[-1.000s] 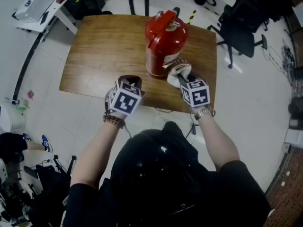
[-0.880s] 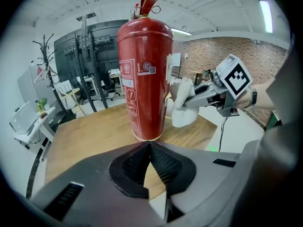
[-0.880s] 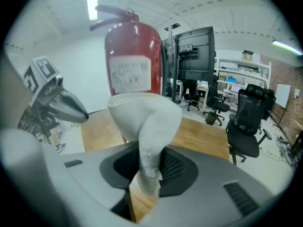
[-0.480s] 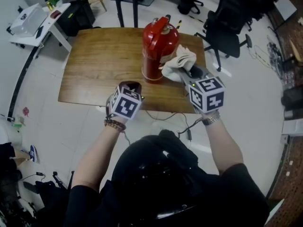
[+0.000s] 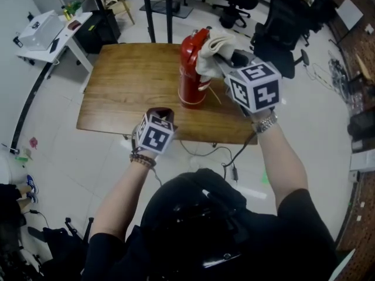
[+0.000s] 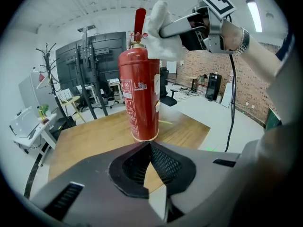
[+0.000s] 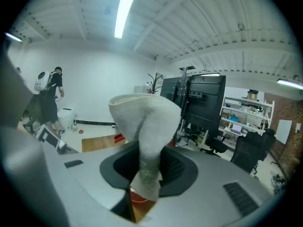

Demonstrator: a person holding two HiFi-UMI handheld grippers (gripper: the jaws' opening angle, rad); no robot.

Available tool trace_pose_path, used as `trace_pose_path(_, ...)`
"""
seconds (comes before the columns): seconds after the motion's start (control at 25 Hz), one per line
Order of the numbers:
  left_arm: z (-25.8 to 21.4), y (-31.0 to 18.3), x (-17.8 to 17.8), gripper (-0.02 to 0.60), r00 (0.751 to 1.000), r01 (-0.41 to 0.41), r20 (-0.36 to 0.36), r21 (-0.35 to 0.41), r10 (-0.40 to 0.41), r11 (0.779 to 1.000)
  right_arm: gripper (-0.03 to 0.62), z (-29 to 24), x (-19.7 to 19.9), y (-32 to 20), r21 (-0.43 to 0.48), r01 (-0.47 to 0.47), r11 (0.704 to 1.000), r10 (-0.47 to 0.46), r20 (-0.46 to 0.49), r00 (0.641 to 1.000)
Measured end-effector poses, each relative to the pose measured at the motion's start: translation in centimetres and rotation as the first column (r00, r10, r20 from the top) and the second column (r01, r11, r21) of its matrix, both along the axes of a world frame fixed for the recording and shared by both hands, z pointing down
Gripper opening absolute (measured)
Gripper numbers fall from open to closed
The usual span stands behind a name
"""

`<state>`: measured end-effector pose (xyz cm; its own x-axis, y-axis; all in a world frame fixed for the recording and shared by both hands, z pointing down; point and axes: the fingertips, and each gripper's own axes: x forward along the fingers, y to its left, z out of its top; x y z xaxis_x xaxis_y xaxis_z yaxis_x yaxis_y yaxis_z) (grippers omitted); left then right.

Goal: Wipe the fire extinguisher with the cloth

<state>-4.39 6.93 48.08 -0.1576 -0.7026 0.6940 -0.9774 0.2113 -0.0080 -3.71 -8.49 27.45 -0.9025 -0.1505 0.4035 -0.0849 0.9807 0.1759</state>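
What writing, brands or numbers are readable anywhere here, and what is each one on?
No text here can be quoted.
On the fire extinguisher, the label: white print, too blurred to read.
The large cube: black-and-white square patterns only, no words.
The small cube: the same, patterns only.
Everything in the background: too small to read.

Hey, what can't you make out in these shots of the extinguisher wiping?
- Head view: cloth and right gripper cover part of the fire extinguisher.
- Left gripper view: its label print is too small to read.
- Right gripper view: the clamped cloth blocks nearly all of it.
- Head view: the marker cube hides the left gripper fingertips.
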Motion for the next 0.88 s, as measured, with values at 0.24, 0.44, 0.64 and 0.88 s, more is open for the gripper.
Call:
trace_pose_path(0.24, 0.7, 0.9, -0.3, 0.000, 0.999, 0.030, -0.017, -0.015, -0.030, 0.999, 0.110, 1.6, -1.9, -0.1, -0.024, 0.023, 0.999, -0.024, -0.074, 0.997)
trace_pose_path(0.44, 1.4, 0.3, -0.7, 0.000, 0.999, 0.042, -0.018, -0.034, -0.042, 0.999, 0.110, 2.3, -1.8, 0.0, -0.054, 0.044, 0.998, -0.047, -0.043, 0.998)
trace_pose_path(0.64, 1.8, -0.9, -1.2, 0.000, 0.999, 0.043, -0.010, -0.054, -0.043, 0.998, 0.110, 2.8, -1.3, 0.5, -0.053, 0.079, 0.996, -0.080, -0.018, 0.997)
trace_pose_path(0.88, 1.4, -2.9, -2.2, 0.000, 0.999, 0.050, -0.006, -0.057, -0.051, 0.997, 0.110, 2.7, -1.2, 0.9, -0.054, 0.123, 0.991, -0.123, 0.003, 0.992)
